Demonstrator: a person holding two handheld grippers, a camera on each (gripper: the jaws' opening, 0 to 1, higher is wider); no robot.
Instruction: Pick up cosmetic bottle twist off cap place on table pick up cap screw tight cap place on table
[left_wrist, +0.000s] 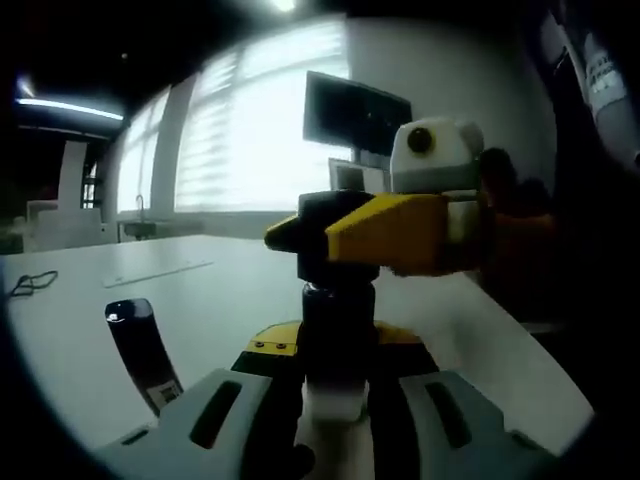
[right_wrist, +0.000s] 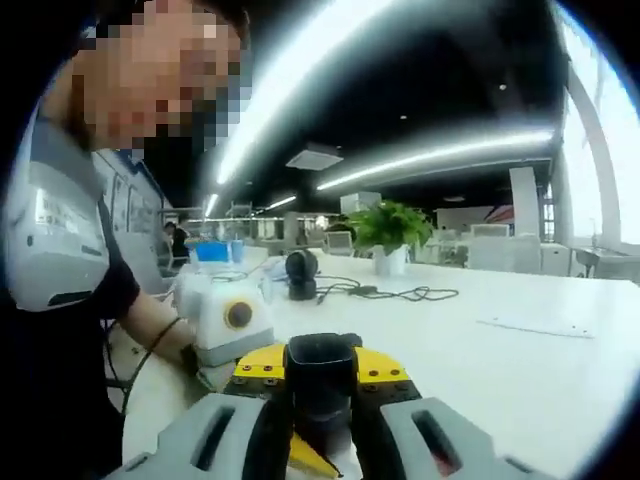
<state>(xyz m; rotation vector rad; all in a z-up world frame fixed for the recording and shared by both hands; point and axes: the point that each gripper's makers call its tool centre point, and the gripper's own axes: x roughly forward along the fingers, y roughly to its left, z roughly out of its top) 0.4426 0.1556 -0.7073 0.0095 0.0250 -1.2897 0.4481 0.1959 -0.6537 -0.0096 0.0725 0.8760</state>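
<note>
Your left hand-held gripper (left_wrist: 335, 400) clamps the bottle (left_wrist: 337, 340); your right hand-held gripper (right_wrist: 320, 420) clamps its cap (right_wrist: 320, 375). Misaligned twisting may cross-thread it.

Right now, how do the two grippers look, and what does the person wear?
The left gripper has grey jaws with dark slots and a yellow-and-black body. The right gripper looks the same: grey slotted jaws, yellow plate with small screws. The person wears a dark short-sleeved top with a pale grey panel at the chest.
</note>
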